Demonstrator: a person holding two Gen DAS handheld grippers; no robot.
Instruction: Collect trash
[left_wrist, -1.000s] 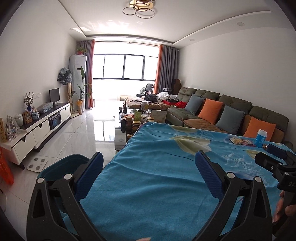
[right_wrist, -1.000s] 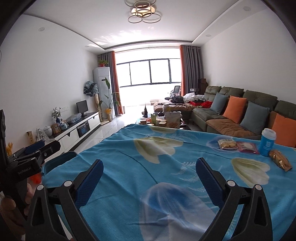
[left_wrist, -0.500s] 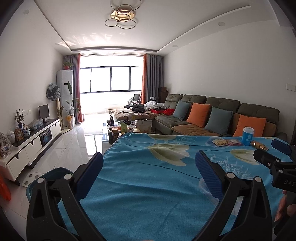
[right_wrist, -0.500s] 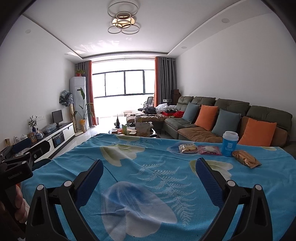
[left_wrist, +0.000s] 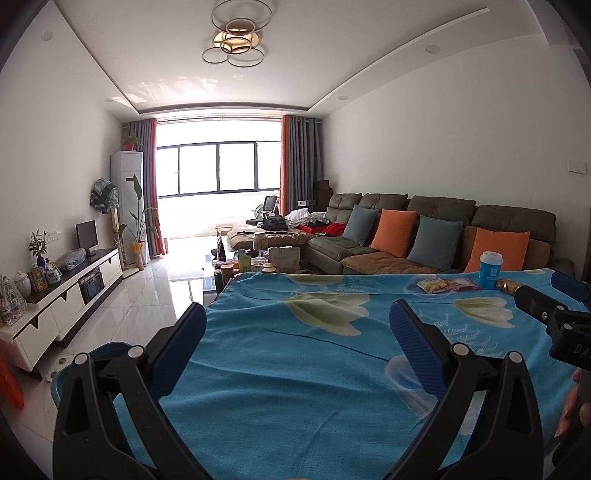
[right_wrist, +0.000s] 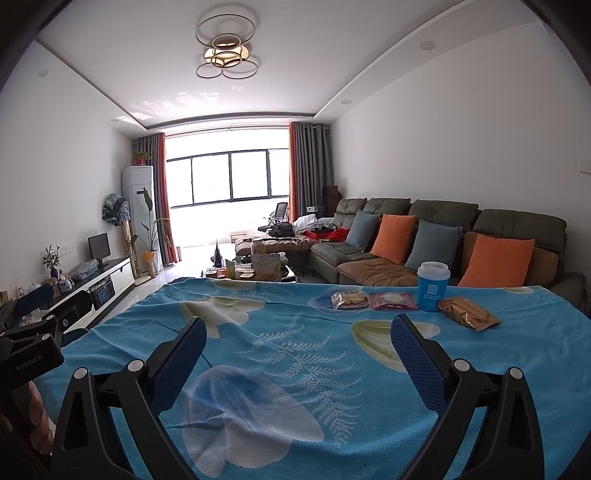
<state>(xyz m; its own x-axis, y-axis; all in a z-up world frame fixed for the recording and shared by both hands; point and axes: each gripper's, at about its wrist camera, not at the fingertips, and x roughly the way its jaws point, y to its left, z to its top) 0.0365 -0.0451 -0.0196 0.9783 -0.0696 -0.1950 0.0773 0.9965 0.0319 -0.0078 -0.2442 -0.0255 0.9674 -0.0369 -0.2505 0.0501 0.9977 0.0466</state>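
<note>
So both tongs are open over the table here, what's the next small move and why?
Probably ease the right tongs forward toward the gold snack packet. Both tongs are open and hold nothing, and that packet lies nearest on its side, beside the blue cup and two flat wrappers.

Left gripper (left_wrist: 295, 345) — two black plastic arms of open triangular frame, each jointed with a pair of round silver pins and tipped by a flat blue finger pad (left_wrist: 415, 347) with a fine ribbed texture. Right gripper (right_wrist: 297, 349) — same build: black frame, silver pins, blue textured pads (right_wrist: 419, 363). The left unit's black body, seen from the right wrist view, carries small white lettering reading "GenRobot.AI"; the right unit's body shows white letters "DA", cut off by the frame edge.
</note>
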